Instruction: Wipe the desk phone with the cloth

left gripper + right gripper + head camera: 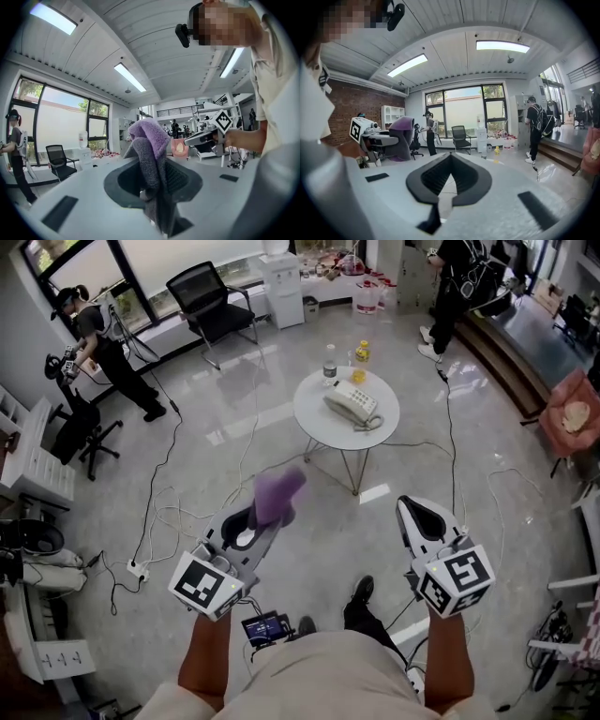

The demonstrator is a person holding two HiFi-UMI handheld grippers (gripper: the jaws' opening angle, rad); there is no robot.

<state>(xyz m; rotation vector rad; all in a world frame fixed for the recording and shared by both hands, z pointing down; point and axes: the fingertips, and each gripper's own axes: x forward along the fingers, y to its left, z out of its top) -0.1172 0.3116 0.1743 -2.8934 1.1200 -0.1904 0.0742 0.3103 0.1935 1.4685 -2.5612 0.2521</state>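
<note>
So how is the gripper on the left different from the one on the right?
The left gripper is clamped on a purple cloth; the right gripper is shut on nothing. Cloth hides the left gripper's tip, while the right gripper's tip shows bare. Both are held up in the air, well away from the desk phone.

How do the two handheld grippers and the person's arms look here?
Both the left gripper and the right gripper are light grey with black jaw pads, each carrying a cube with black-and-white square markers. The forearms are bare of sleeves.
</note>
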